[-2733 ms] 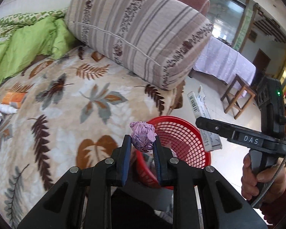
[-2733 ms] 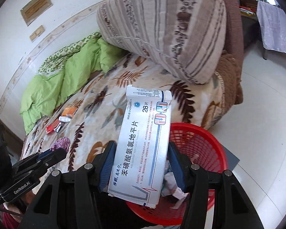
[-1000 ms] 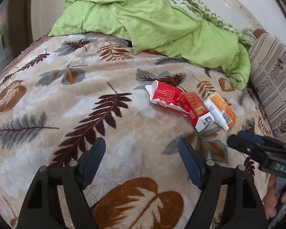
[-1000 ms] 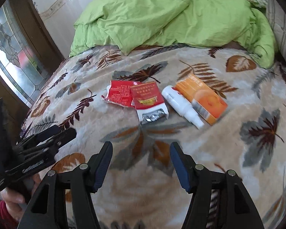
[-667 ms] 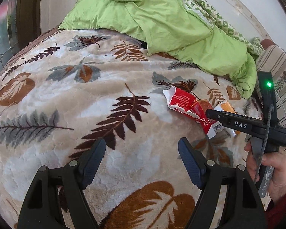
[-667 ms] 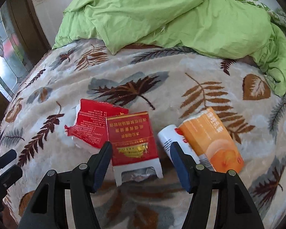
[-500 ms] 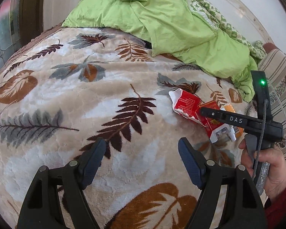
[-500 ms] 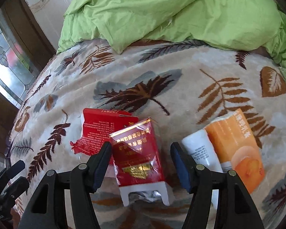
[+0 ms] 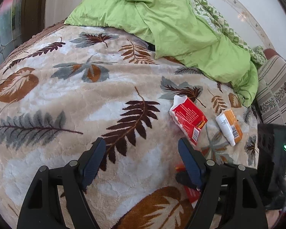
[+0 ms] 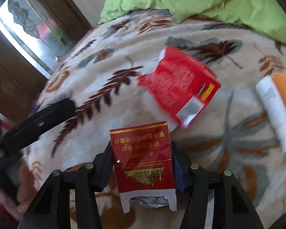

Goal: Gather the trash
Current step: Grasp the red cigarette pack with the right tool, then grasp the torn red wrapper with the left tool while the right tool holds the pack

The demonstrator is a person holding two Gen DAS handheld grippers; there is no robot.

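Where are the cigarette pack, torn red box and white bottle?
cigarette pack [image 10: 143,158]: right wrist view, red front face
torn red box [image 9: 188,118]: left wrist view, printed top face
white bottle [image 9: 226,126]: left wrist view, label mid-body

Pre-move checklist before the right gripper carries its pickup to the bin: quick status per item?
1. Right gripper has the red cigarette pack between its pads, jaws just closed in: ok.
2. Pack seated square, upright between the fingers: ok; firmness of hold: cannot tell.
3. Pack clear of the torn red box, which lies apart on the blanket: ok.
4. Left gripper open, nothing between its jaws, free for the next piece: ok.
5. Trash remaining: torn red box, white tube and orange box lie on the blanket: not ok.
6. Bin location: not in either view: cannot tell.
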